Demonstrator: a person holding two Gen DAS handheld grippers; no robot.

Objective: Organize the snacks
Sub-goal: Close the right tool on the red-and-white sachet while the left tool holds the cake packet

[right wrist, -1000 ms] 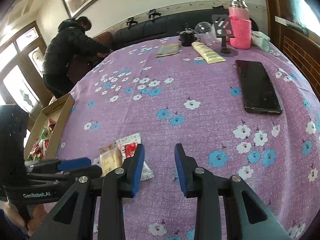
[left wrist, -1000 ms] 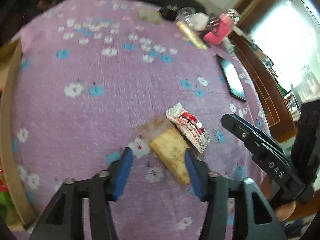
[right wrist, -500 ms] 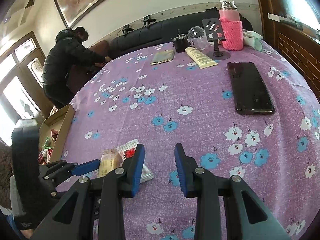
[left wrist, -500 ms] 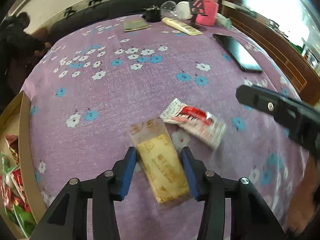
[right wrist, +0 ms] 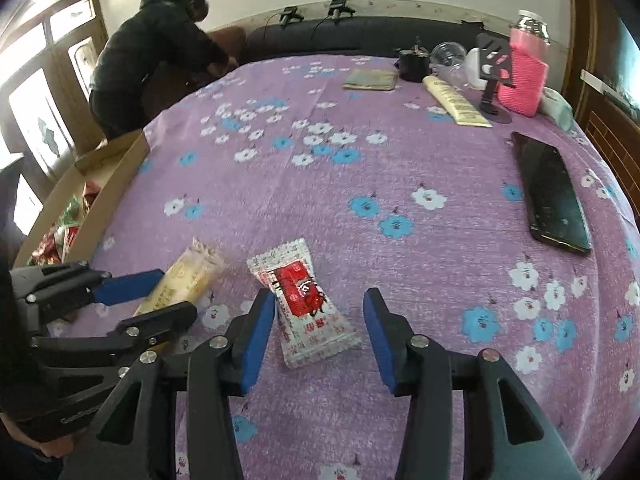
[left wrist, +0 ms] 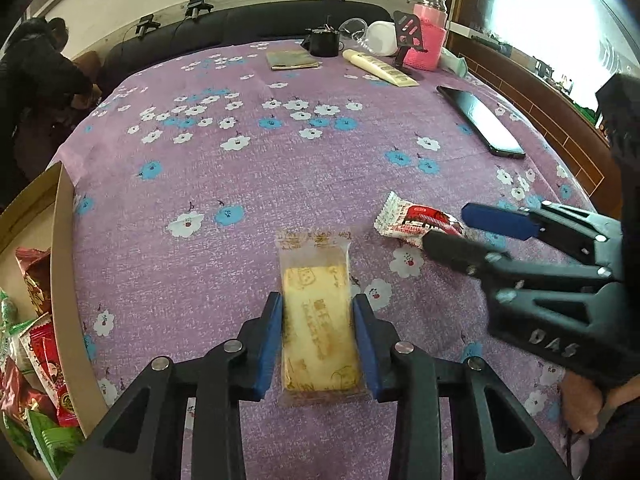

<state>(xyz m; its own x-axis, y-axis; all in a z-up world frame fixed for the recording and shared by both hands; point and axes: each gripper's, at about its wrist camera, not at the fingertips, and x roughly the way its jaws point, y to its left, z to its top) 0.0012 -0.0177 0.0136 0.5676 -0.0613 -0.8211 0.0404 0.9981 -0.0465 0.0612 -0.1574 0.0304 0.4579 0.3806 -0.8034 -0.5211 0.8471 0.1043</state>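
Yellow snack (left wrist: pixel 316 328) now between closing left claw (left wrist: pixel 318 340); right claw (right wrist: pixel 320 332) spreading over red snack (right wrist: pixel 304 300).

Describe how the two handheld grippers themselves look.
Both are black plastic frames with silver bolts and blue pads on two fingers. The right gripper carries raised letters "DAS"; the left gripper has small pale lettering on its body. A dark sleeve shows behind the right one.

Cloth (left wrist: pixel 240 168): matt woven fabric over the desk, purple, flower print.
Cake pack (left wrist: pixel 316 320): clear glossy plastic film.
Red pack (right wrist: pixel 304 296): shiny crimped plastic.
Phone (right wrist: pixel 550 192), right of frame: smooth, glossy black.
Box (left wrist: pixel 60 240), left edge: matt brown cardboard.
Left tongs (left wrist: pixel 318 346): matt black plastic, blue pads, metal screws.
Sleeve (right wrist: pixel 522 80), upper right: pink knit.
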